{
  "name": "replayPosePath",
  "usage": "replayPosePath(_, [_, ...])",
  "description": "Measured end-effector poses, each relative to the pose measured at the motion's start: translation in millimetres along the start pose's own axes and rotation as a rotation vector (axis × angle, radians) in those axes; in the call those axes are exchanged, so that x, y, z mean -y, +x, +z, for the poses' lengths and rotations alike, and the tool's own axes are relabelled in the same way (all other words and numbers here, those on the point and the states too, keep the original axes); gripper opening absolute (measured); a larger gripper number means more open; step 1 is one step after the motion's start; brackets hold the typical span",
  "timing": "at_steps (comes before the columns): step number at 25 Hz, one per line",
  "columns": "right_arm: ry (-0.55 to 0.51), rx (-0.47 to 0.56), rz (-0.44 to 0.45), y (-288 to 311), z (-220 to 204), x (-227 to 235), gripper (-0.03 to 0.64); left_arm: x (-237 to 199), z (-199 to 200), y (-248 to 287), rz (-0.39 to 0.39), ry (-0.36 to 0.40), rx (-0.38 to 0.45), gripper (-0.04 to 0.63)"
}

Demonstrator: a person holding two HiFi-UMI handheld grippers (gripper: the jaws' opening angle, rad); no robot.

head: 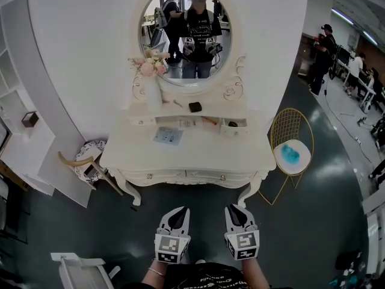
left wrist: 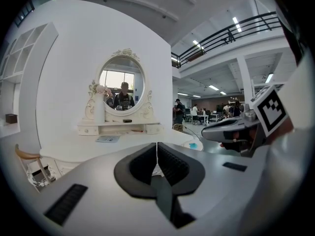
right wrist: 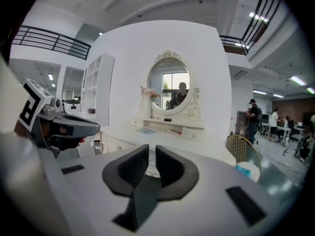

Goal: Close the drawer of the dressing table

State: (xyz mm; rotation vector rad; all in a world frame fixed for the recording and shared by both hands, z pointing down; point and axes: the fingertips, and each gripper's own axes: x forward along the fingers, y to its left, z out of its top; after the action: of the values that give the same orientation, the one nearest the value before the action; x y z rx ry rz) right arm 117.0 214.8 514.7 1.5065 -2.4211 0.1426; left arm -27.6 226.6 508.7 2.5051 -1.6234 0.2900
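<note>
White dressing table point(head: 186, 158) standing well ahead of fingertips of left gripper point(head: 178, 211) and right gripper point(head: 236, 209), apart from both. Small upper-right drawer point(head: 233, 126) sticking out open, beyond right fingers.

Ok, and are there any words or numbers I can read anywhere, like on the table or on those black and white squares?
No words or numbers can be read here.
On the left gripper and right gripper: square markers, black-and-white patterns, no letters.
On the dressing table: a blue paper, too small to read.
On the person's shirt: pale print, too blurred to read.
</note>
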Motion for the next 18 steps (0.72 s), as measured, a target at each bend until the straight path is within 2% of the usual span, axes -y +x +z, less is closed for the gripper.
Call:
replayPosePath(10, [0.018, -0.008, -0.057, 52.0, 14.7, 15.9, 0.052, -41.9, 13.0, 49.1, -0.034, -0.012, 0.003, 0.02])
replayPosePath(14, [0.008, -0.013, -0.077, 73.8, 22.2, 20.3, 0.049, -56.7, 31.7, 68.0, -0.088, -0.027, 0.049, 0.02])
replayPosePath(18, [0.003, -0.014, -0.109, 93.2, 30.0, 26.3, 0.048, -76.3, 39.2, 89.1, -0.098, -0.021, 0.059, 0.02])
